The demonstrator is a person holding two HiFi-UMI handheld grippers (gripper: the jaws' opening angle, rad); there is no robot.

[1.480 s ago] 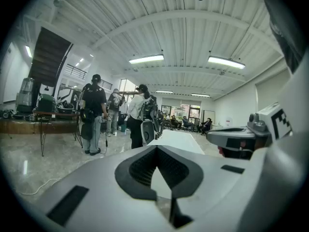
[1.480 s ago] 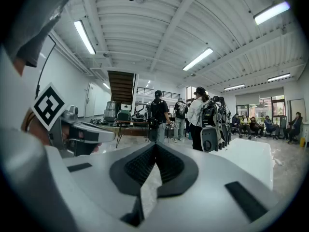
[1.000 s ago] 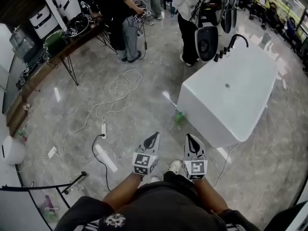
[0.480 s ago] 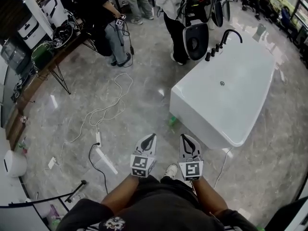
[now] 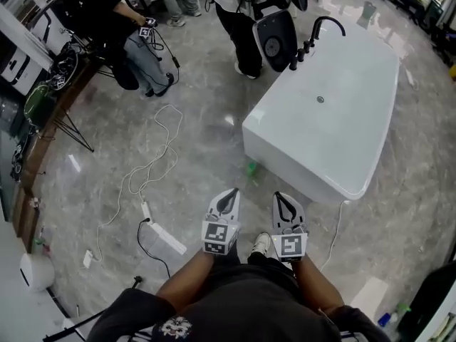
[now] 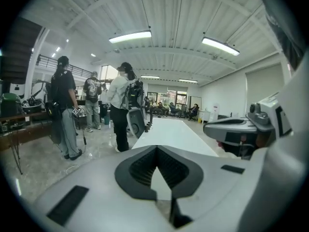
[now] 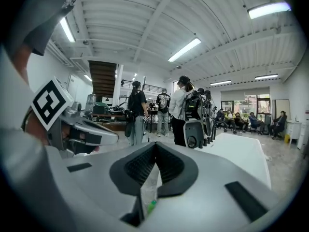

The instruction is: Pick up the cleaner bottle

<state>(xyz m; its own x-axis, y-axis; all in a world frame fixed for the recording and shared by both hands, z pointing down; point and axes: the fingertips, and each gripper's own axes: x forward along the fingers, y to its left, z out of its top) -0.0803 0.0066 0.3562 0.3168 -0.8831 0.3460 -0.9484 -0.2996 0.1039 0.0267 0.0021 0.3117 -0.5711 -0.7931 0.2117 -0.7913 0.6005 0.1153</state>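
The cleaner bottle point(image 5: 251, 168) is small and green and stands on the marble floor by the near left corner of the white bathtub point(image 5: 342, 141). In the head view my left gripper point(image 5: 229, 192) and right gripper point(image 5: 280, 197) are side by side in front of me, both shut and empty, a short way from the bottle. The right gripper view shows a bit of the green bottle point(image 7: 151, 206) through the slot below the right gripper point(image 7: 155, 144). The left gripper point(image 6: 155, 148) points along the bathtub point(image 6: 174, 134).
A black faucet point(image 5: 322, 26) stands at the tub's far end. White cables and a power strip point(image 5: 164, 236) lie on the floor to the left. Several people point(image 5: 128, 34) stand at the back beside cluttered tables. Another bottle point(image 5: 389, 318) lies at the lower right.
I have walked towards the bathtub. Tub and green bottle have come closer to both grippers, which kept side by side and stayed shut.
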